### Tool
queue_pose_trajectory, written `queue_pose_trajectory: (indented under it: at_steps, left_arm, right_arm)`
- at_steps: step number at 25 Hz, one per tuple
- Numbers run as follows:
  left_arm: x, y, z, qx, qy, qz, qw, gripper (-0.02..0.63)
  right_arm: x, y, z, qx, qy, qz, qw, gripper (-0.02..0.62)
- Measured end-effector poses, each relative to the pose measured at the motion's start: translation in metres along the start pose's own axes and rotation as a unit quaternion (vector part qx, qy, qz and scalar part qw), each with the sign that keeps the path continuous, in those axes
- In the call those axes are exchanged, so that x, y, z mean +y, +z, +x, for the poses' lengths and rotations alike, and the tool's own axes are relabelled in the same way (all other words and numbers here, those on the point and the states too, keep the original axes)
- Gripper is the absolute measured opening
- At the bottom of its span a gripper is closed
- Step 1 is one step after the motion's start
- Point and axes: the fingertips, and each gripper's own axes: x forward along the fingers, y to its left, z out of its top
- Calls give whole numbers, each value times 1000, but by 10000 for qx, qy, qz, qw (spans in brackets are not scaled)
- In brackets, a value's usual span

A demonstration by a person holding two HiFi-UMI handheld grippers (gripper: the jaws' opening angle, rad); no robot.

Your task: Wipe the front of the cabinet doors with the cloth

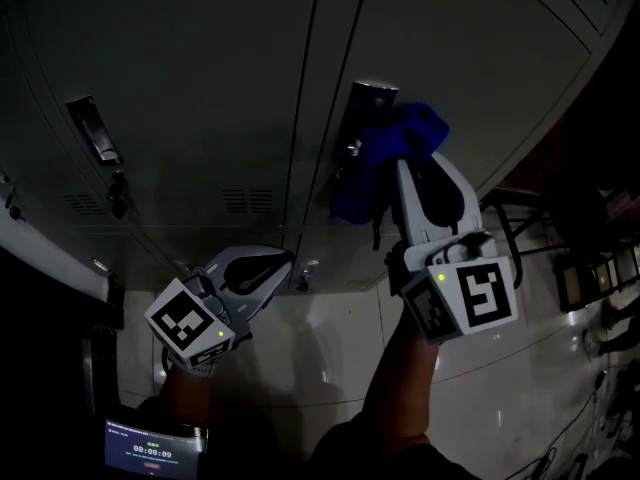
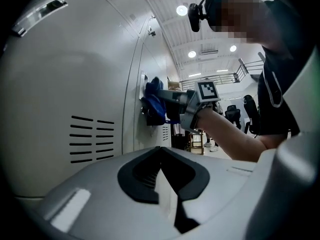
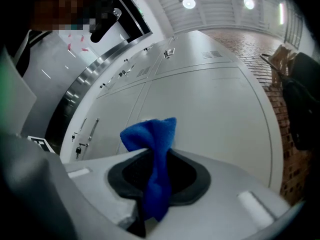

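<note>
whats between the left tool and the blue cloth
Left gripper view: only pale grey cabinet door with vent slots lies between the left tool and crumpled blue cloth.

Hand-held and pale grey, the wedge-shaped left gripper point(image 1: 283, 268) and right gripper point(image 1: 405, 168) have black-lined jaws. Each carries a white cube point(image 1: 190, 325) printed with black square markers and fitted with a small green light point(image 1: 438, 278). The person wears a dark short-sleeved top point(image 2: 280, 94) and a black head camera point(image 2: 196, 15).
</note>
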Motion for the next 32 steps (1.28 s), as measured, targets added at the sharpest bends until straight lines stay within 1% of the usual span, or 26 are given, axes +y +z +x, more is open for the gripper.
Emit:
queue_pose_trajectory:
  at_steps: [5,11,17,22,24,26,28,30,32]
  left_arm:
    - [0,-2,2,-20,1,-40,10000,6]
    - [-5,-9,5,96,-48,-106,9999,6]
    - [-3,-15,3,114,1,-74,9999,6]
    - [-2,-15,3,118,23,-77,9999,6]
    - [-1,-14,2,102,26,-68,9999,6]
    - [1,-12,1,78,39,-43,10000,6]
    - [4,-10,-1,49,83,-51,9999,6]
    - [6,-9,-3,14,129,-82,9999,6]
    - [7,-7,-4,-35,158,-101,9998,6]
  right_arm:
    - [-54,-3,-25,74,-709,56,9974,75]
    - [-117,-13,-55,248,-1516,-57,9881,75]
    - [-155,-26,-75,399,-2051,-147,9778,75]
    - [-166,-32,-85,620,-2327,-171,9704,75]
    - [-155,-21,-87,485,-2212,-88,9740,75]
    - [-131,-4,-84,266,-1891,23,9816,75]
    - [-99,5,-73,180,-1455,161,9891,75]
    - [-63,3,-58,232,-961,264,9948,75]
    - [-26,0,-43,327,-445,241,9982,75]
